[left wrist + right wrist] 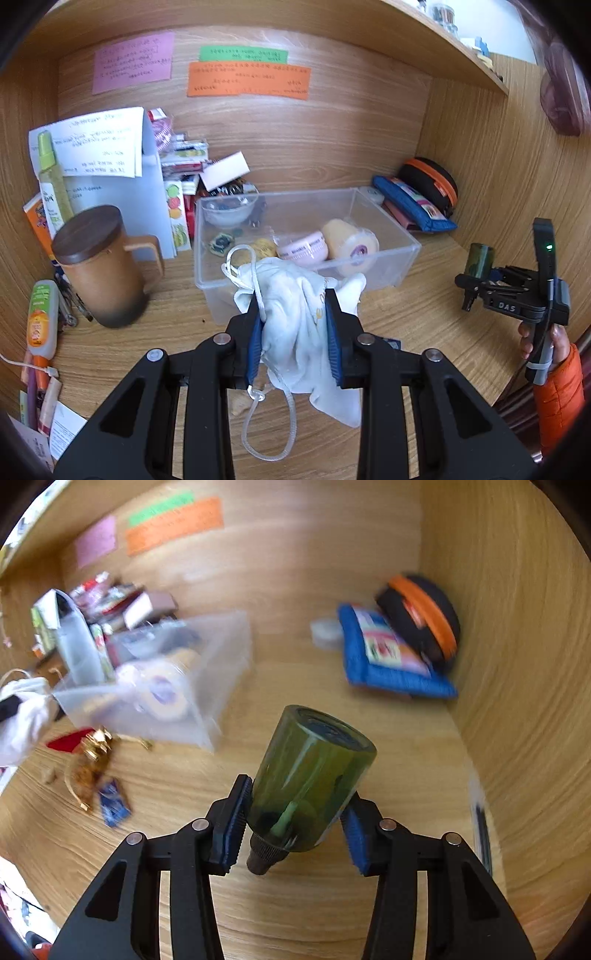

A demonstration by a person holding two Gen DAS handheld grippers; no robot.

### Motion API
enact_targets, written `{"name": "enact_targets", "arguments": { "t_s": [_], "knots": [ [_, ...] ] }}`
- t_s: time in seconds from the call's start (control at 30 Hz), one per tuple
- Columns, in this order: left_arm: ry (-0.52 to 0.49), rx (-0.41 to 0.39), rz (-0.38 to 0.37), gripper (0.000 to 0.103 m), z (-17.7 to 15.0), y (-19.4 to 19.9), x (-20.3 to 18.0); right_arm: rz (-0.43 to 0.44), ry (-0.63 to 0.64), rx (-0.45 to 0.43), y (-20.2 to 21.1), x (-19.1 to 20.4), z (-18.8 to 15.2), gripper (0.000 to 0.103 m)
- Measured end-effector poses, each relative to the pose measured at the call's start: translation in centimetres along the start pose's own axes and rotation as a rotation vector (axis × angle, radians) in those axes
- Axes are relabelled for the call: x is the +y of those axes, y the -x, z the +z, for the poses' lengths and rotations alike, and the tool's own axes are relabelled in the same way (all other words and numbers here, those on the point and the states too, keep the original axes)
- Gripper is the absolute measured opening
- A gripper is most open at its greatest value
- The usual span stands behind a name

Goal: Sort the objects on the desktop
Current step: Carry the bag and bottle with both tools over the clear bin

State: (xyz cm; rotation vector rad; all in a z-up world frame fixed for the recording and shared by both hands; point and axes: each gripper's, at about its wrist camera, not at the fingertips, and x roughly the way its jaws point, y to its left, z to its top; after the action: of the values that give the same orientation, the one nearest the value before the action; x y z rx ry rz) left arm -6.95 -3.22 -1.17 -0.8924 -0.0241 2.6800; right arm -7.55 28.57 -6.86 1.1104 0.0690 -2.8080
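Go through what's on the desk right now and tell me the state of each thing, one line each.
Left hand-held gripper: shut on the white drawstring cloth bag, held above the desk.
Right hand-held gripper: shut on the dark green glass bottle, which is tilted.
Clear plastic storage box: open, partly filled.
Brown mug: upright, dark wooden lid on.
Black and orange round case: zipped shut.

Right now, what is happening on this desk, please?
A person is sorting a cluttered wooden desk with a hand-held gripper in each hand. The left gripper is shut on a white drawstring bag, held in front of the clear plastic box, which already holds a few small things. The right gripper has a dark green bottle between its pads, its black cap end toward the camera. A brown lidded mug stands to the left of the box.
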Motion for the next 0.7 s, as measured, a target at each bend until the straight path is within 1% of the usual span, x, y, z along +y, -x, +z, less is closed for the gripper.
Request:
{"name": "enact_targets", "arguments": {
  "t_s": [0.23, 0.4, 0.53, 0.7],
  "knots": [
    [0.004, -0.039, 0.01, 0.029, 2.0, 0.5, 1.0, 0.062, 0.093, -0.093, 2.1, 3.7, 4.6, 0.043],
    [0.002, -0.048, 0.029, 0.029, 3.7, 0.1, 1.9, 0.081, 0.179, -0.154, 2.3, 7.2, 7.9, 0.043],
    [-0.004, -0.046, 0.046, 0.029, 5.2, -0.9, 2.5, 0.093, 0.216, -0.163, 1.0, 9.2, 9.9, 0.043],
    [-0.003, -0.012, 0.054, 0.029, 6.7, -3.6, 3.3, 0.118, 0.23, -0.136, -1.6, 10.8, 11.5, 0.043]
  ]
}}
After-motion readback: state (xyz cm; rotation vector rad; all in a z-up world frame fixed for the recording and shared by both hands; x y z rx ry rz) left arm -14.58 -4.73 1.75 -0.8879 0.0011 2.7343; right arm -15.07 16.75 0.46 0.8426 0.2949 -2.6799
